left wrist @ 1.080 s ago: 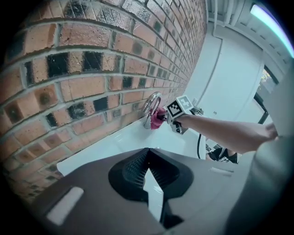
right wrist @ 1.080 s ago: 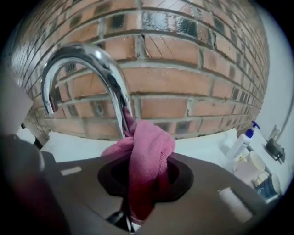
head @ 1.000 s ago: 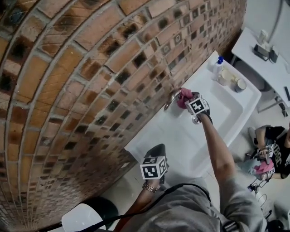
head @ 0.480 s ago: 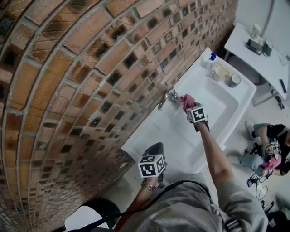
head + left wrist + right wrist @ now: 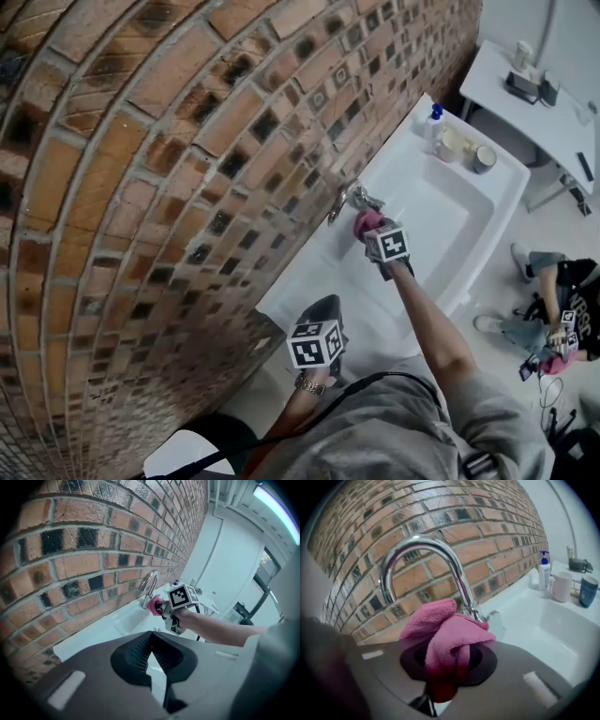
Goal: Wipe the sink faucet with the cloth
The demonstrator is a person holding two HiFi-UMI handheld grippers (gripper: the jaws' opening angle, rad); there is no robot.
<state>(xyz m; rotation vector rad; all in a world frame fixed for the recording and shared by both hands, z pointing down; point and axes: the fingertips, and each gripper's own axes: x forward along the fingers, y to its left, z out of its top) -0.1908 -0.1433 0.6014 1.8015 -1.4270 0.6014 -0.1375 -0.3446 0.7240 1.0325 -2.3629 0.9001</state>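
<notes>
The chrome gooseneck faucet (image 5: pixel 343 201) rises at the back rim of the white sink (image 5: pixel 448 246), against the brick wall. My right gripper (image 5: pixel 372 230) is shut on a bunched pink cloth (image 5: pixel 367 222), just in front of the faucet's lower stem. In the right gripper view the cloth (image 5: pixel 446 637) bulges out of the right gripper (image 5: pixel 444 670) and overlaps the faucet (image 5: pixel 418 549) near its base; contact is unclear. My left gripper (image 5: pixel 324 311) hangs back at the sink's near end. In its own view the left gripper (image 5: pixel 151 654) is shut on nothing, and the faucet (image 5: pixel 149 580) and cloth (image 5: pixel 155 605) lie ahead.
A soap pump bottle (image 5: pixel 430 121) and two mugs (image 5: pixel 484 158) stand on the sink's far corner; the bottle (image 5: pixel 543 572) also shows in the right gripper view. A white table (image 5: pixel 548 105) stands beyond. A person (image 5: pixel 565 314) sits on the floor at right.
My right gripper has carried the cloth from beside the faucet's arch down and toward me, to the lower stem. The left gripper has stayed put.
</notes>
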